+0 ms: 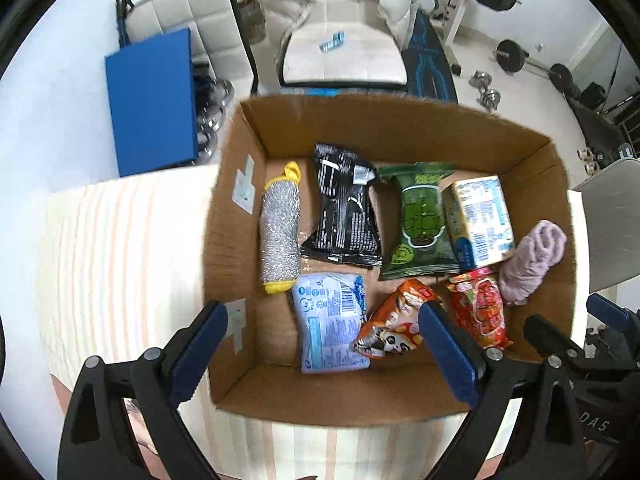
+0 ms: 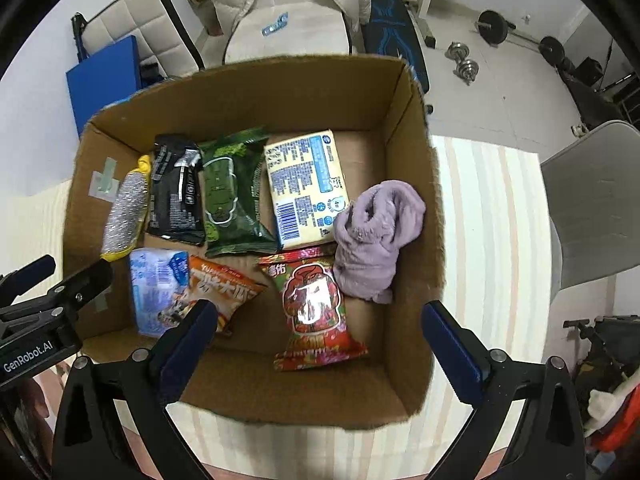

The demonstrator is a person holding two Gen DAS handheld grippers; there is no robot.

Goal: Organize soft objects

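Both grippers hung above the cardboard box [image 2: 412, 184], pointing down into it, each spread wide with nothing between its pads. The left gripper [image 1: 324, 344] stood over the box's near left part, the right gripper [image 2: 316, 340] over its near right.

Nearest, at about six o'clock in the box, lay the red snack bag [image 2: 316, 304], with the orange snack bag [image 2: 224, 284] and the pale blue pack [image 2: 156, 288] toward eight o'clock. I judged these the likeliest to be snagged: a pad coming down blind could catch a crimped edge and drag a bag out of its row, or crush what was inside.

The lilac cloth [image 2: 376, 236] sat bunched at three o'clock, against the right wall and touching the cream pack [image 2: 308, 184]; loose folds could hook a fingertip and lift out with it.

Farther back, from twelve round to ten o'clock, lay the green pouch [image 2: 232, 196], the black pouch [image 2: 176, 196] and the silver scrubber [image 2: 124, 216], packed close. A nudge to the box itself on the striped desk [image 2: 484, 216] might shift them all.
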